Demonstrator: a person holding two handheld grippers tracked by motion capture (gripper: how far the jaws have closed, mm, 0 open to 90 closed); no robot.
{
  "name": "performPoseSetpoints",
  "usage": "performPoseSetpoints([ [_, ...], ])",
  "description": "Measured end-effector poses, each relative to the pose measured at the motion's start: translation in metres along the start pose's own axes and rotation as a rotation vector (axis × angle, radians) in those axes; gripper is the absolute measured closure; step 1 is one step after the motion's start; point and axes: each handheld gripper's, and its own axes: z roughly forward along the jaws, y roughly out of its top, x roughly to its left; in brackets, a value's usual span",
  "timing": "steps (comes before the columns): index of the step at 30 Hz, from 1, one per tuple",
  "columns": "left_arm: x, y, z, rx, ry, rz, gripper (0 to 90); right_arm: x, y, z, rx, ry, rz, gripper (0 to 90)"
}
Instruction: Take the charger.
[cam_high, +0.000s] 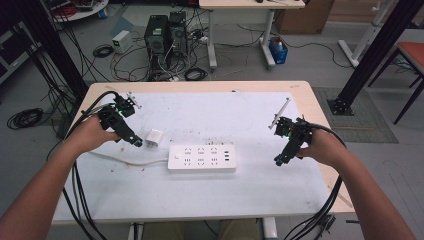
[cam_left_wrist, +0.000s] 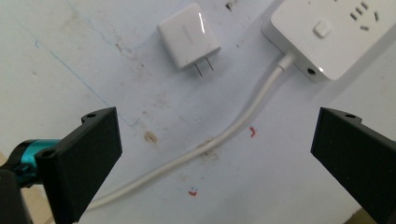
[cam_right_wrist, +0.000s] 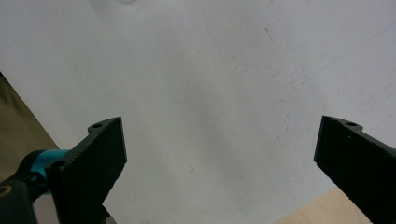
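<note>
- A small white charger plug (cam_left_wrist: 188, 41) lies flat on the white-covered worktop (cam_high: 210, 192), ahead of the left gripper's (cam_left_wrist: 215, 154) fingers (cam_left_wrist: 84, 158) and a little toward its left finger, well clear of both; its two metal prongs point back toward the gripper.
- In the high view the charger plug (cam_high: 155, 137) sits just beyond the tip of the left gripper (cam_high: 135, 141), close to it but apart, and just beside the left end of the power strip (cam_high: 202, 158).
- The white power strip (cam_left_wrist: 336, 32) lies ahead of the left gripper's right finger, its switch button and some sockets showing; its white cable (cam_left_wrist: 205, 147) leaves the near end and curves back across the gap between the fingers toward the left finger.
- The left gripper's fingers stand wide apart, holding nothing, above the marked worktop surface.
- The right gripper (cam_high: 280, 160) hovers to the right of the power strip, apart from it, held in the person's right hand (cam_high: 325, 147).
- The right gripper's (cam_right_wrist: 219, 163) fingers (cam_right_wrist: 91, 163) are also spread wide with nothing between them; bare white worktop lies ahead of them, with its wooden edge at the lower corners.
- The person's left hand (cam_high: 90, 134) grips the left gripper near the worktop's left side; black cables trail from both grippers off the near edge.
</note>
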Motion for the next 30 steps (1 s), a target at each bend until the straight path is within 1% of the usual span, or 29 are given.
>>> performPoseSetpoints([
  [1, 0.000, 0.000, 0.000, 0.000, 0.000, 0.000, 1.8, 0.000, 0.000, 0.000, 0.000, 0.000, 0.000, 1.6],
  [2, 0.001, 0.001, 0.000, -0.007, 0.007, -0.020, 1.8, 0.000, 0.000, -0.001, -0.002, 0.000, 0.000, 1.6],
  [3, 0.002, 0.005, 0.002, -0.023, 0.019, -0.068, 1.8, -0.001, 0.000, -0.001, -0.008, -0.002, 0.000, 1.7],
  [4, 0.002, 0.005, 0.002, -0.023, 0.019, -0.068, 1.8, -0.002, -0.001, -0.001, -0.008, 0.000, 0.006, 1.6],
  [6, 0.001, 0.010, 0.006, -0.026, 0.021, -0.096, 1.8, -0.003, -0.001, 0.000, -0.006, 0.000, 0.007, 1.6],
  [8, 0.000, 0.015, 0.009, -0.032, 0.030, -0.121, 1.8, -0.003, -0.001, 0.000, -0.006, -0.002, 0.007, 1.7],
  [9, 0.000, 0.020, 0.012, -0.032, 0.041, -0.156, 1.8, -0.003, -0.001, 0.000, -0.004, -0.001, 0.004, 1.6],
  [10, 0.000, 0.020, 0.012, -0.032, 0.041, -0.156, 1.8, -0.003, -0.001, 0.000, -0.004, -0.001, 0.004, 1.6],
  [11, 0.000, 0.025, 0.017, -0.033, 0.053, -0.189, 1.8, -0.002, -0.001, -0.001, -0.004, -0.005, 0.005, 1.6],
  [12, 0.000, 0.027, 0.020, -0.030, 0.058, -0.202, 1.8, -0.002, -0.001, -0.001, -0.003, -0.006, 0.004, 1.6],
  [14, -0.001, 0.028, 0.022, -0.028, 0.059, -0.209, 1.8, -0.002, -0.001, 0.000, -0.006, -0.006, 0.007, 1.6],
  [15, -0.002, 0.032, 0.030, -0.018, 0.051, -0.231, 1.8, -0.002, -0.001, 0.000, -0.006, -0.007, 0.003, 1.6],
  [18, -0.002, 0.034, 0.034, -0.014, 0.049, -0.241, 1.8, -0.003, -0.001, 0.001, -0.009, -0.006, 0.002, 1.6],
  [19, -0.001, 0.038, 0.044, -0.004, 0.042, -0.260, 1.8, -0.003, 0.000, 0.002, -0.006, -0.006, 0.006, 1.6],
  [20, -0.002, 0.039, 0.050, 0.008, 0.038, -0.266, 1.8, -0.003, 0.000, 0.003, -0.002, -0.006, 0.005, 1.6],
  [21, -0.002, 0.039, 0.050, 0.008, 0.038, -0.266, 1.8, -0.003, 0.000, 0.003, -0.002, -0.006, 0.005, 1.6],
  [22, -0.003, 0.043, 0.066, 0.035, 0.028, -0.275, 1.8, -0.002, 0.000, 0.003, -0.003, -0.004, 0.001, 1.6],
  [23, -0.003, 0.044, 0.070, 0.040, 0.029, -0.278, 1.8, -0.003, 0.000, 0.003, -0.003, -0.006, 0.002, 1.6],
  [24, -0.003, 0.045, 0.074, 0.035, 0.032, -0.290, 1.8, -0.003, 0.000, 0.002, -0.004, -0.005, 0.003, 1.6],
  [25, -0.003, 0.045, 0.074, 0.035, 0.032, -0.290, 1.8, -0.003, 0.000, 0.002, -0.004, -0.005, 0.003, 1.6],
  [26, -0.002, 0.048, 0.083, 0.038, 0.039, -0.303, 1.8, -0.003, -0.001, 0.002, -0.003, -0.004, 0.008, 1.6],
  [27, -0.002, 0.048, 0.083, 0.038, 0.039, -0.303, 1.8, -0.003, -0.001, 0.002, -0.003, -0.004, 0.008, 1.6],
  [28, 0.000, 0.049, 0.091, 0.035, 0.041, -0.316, 1.8, -0.003, -0.001, 0.002, -0.004, -0.005, 0.010, 1.6],
  [29, 0.000, 0.049, 0.091, 0.035, 0.041, -0.316, 1.8, -0.003, -0.001, 0.002, -0.004, -0.005, 0.010, 1.6],
  [30, 0.002, 0.049, 0.099, 0.033, 0.034, -0.317, 1.8, -0.003, -0.002, 0.001, -0.005, -0.003, 0.009, 1.6],
])
